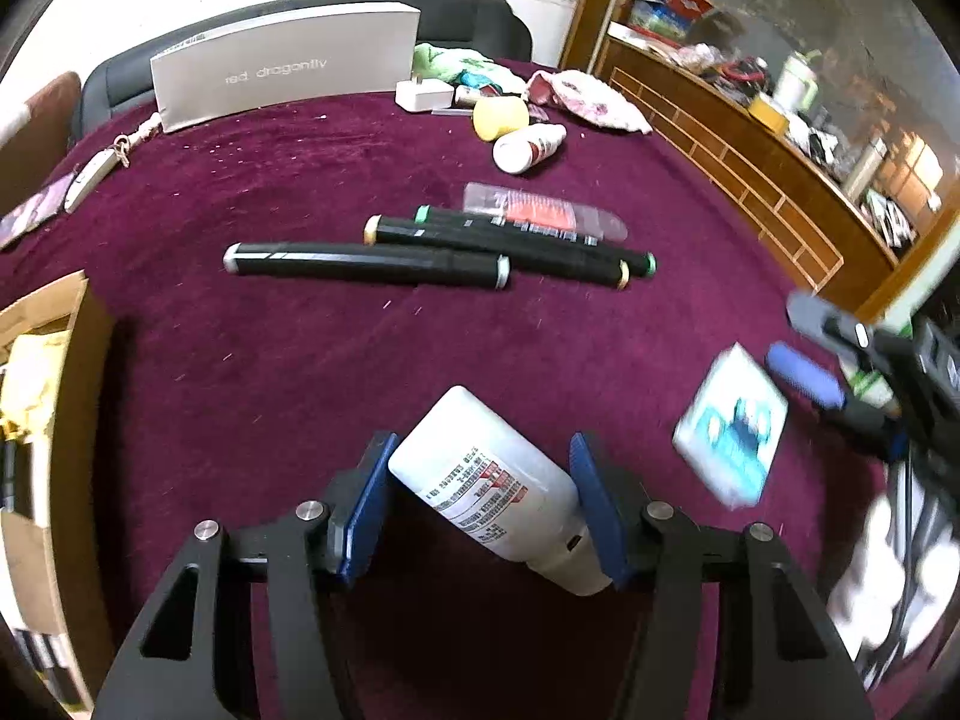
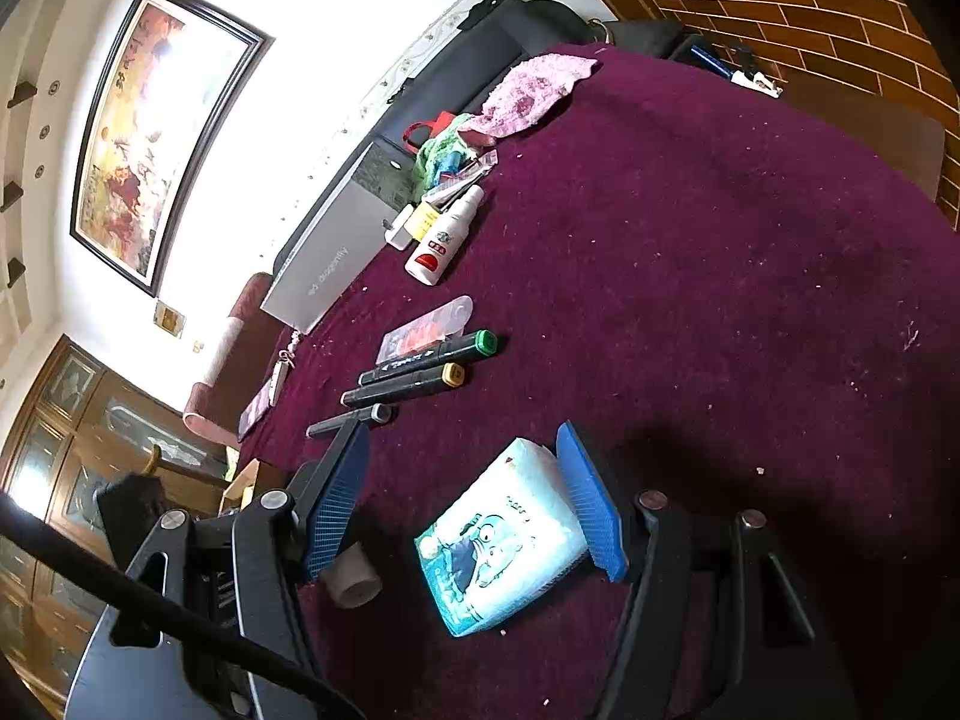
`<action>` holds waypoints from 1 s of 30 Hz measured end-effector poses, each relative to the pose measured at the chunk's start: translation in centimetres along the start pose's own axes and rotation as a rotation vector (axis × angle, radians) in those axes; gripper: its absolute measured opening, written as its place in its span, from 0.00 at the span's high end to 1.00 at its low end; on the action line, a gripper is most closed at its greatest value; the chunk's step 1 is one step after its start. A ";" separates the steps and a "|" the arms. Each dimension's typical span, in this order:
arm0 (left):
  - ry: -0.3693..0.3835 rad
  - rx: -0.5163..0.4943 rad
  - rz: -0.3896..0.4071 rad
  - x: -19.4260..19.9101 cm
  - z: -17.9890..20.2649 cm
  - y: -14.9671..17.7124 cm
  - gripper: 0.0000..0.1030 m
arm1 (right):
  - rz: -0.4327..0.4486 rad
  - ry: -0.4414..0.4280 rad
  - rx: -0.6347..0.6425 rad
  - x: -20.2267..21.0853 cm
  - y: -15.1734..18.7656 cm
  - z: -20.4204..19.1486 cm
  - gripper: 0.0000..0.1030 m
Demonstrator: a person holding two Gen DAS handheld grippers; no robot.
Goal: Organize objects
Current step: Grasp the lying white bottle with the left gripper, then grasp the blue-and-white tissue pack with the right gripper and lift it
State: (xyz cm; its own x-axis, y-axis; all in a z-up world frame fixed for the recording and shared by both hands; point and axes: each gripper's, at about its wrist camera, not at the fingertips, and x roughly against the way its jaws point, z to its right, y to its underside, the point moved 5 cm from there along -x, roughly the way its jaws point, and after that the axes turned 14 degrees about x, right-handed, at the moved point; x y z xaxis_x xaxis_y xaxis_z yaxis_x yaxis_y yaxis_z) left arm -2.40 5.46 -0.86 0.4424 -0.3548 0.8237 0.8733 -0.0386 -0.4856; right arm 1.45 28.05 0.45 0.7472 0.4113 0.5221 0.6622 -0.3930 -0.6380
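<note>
While we tidy the table, both grippers straddle their items.
Near the markers (image 1: 420, 252), our left gripper (image 1: 480, 504) brackets the white bottle (image 1: 486, 480); our right gripper (image 2: 468, 510), open, touches the tissue pack (image 2: 504, 540) on one side only.

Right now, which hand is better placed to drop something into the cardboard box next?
Left, probably. The left gripper brackets the white bottle, and the cardboard box sits at its left edge. The right gripper is open around the tissue pack, farther off.

markers (image 1: 432, 252) mid-table | bottle (image 1: 498, 486) in front | tissue pack (image 1: 732, 426) right of bottle
</note>
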 end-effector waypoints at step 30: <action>-0.049 -0.046 0.014 2.2 -1.8 4.4 0.48 | -0.167 0.162 -0.034 -2.3 3.3 -3.5 0.34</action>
State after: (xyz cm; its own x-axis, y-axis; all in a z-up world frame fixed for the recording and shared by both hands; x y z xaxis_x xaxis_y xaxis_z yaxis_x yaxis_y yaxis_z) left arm 2.01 2.80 -1.69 0.4651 -0.3094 0.8294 0.8570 -0.0776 -0.5095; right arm 2.14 22.94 -0.87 0.6249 0.3365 0.7045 0.7767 -0.3597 -0.5171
